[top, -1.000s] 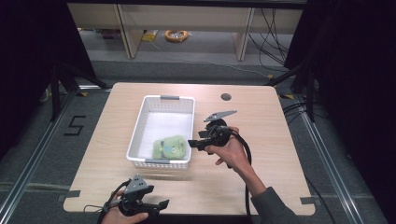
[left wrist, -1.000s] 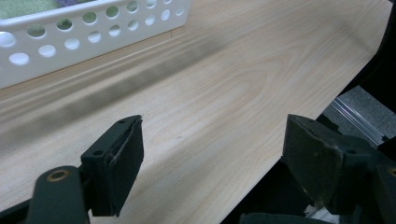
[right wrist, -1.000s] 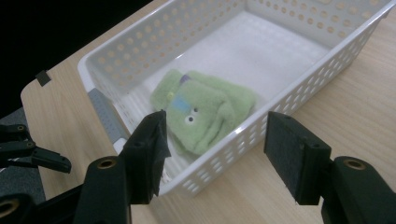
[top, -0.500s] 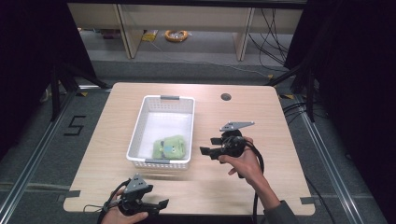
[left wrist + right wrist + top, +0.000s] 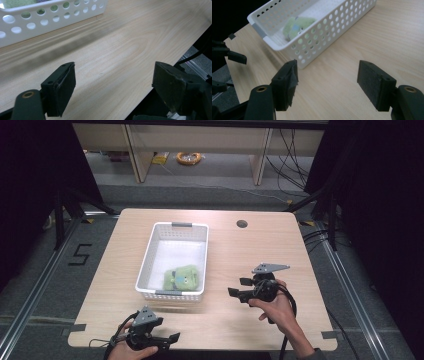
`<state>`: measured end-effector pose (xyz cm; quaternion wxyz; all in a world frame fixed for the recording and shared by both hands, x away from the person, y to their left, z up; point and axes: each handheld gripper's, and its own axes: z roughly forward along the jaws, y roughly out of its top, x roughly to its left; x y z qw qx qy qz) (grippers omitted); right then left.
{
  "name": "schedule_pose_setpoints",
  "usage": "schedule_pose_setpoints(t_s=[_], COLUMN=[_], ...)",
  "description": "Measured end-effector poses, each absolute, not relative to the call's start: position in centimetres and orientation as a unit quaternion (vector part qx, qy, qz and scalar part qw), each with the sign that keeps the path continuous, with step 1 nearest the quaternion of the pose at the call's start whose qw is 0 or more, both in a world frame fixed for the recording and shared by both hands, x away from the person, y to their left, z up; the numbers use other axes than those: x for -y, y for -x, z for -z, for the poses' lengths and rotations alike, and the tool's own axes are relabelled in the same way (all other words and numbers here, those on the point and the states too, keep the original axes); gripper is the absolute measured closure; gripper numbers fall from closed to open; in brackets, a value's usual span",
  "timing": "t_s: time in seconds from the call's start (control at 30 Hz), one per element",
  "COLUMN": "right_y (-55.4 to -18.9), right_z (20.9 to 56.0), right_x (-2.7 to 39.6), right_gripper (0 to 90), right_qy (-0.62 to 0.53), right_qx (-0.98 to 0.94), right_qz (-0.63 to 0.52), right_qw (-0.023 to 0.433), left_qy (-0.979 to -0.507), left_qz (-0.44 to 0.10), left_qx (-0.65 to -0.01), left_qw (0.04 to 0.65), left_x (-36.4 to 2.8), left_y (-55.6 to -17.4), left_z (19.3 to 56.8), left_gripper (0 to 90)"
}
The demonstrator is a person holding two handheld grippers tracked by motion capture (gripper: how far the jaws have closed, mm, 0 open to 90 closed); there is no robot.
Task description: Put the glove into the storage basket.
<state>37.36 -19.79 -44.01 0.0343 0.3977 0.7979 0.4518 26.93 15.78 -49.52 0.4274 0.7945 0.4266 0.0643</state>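
Note:
A white perforated basket (image 5: 145, 270) stands on the wooden table, and a green plush toy (image 5: 182, 277) lies in its near end. My right gripper (image 5: 239, 286) hovers to the right of the basket with its jaws pointing left at it. The jaws have just been opening and stand open with nothing between them. The right gripper view looks past my right gripper (image 5: 327, 72) at the basket (image 5: 322, 32) and the toy (image 5: 297, 25). My left gripper (image 5: 172, 341) rests at the table's near edge, below the basket, open and empty. In the left gripper view, my left gripper (image 5: 112, 75) is over bare wood, with the basket wall (image 5: 37, 20) beyond.
A round cable hole (image 5: 242, 224) sits near the table's far right. Bare wood (image 5: 250, 250) lies right of the basket. The table's near edge runs just under the left gripper. An orange cable coil (image 5: 189, 157) lies on the floor behind.
My right gripper has moved from beside the basket's right rim to the right and toward the near edge, sinking lower. Its jaws stand wider. The left gripper has not moved.

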Motion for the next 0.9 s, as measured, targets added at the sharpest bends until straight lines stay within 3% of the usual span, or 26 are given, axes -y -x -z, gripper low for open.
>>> schedule_pose_setpoints(t_s=[0.9], right_y=[-33.8], right_z=[47.4], right_x=[23.1], right_gripper=[31.1], right_qy=[-0.415], right_qx=[-0.795], right_qz=[-0.441], right_qw=[0.018], left_qy=[-0.809], left_qz=[-0.065], left_qx=[-0.412], left_qw=[0.415], left_x=[-15.9], left_y=[-26.8], left_z=[49.5], left_gripper=[18.3])
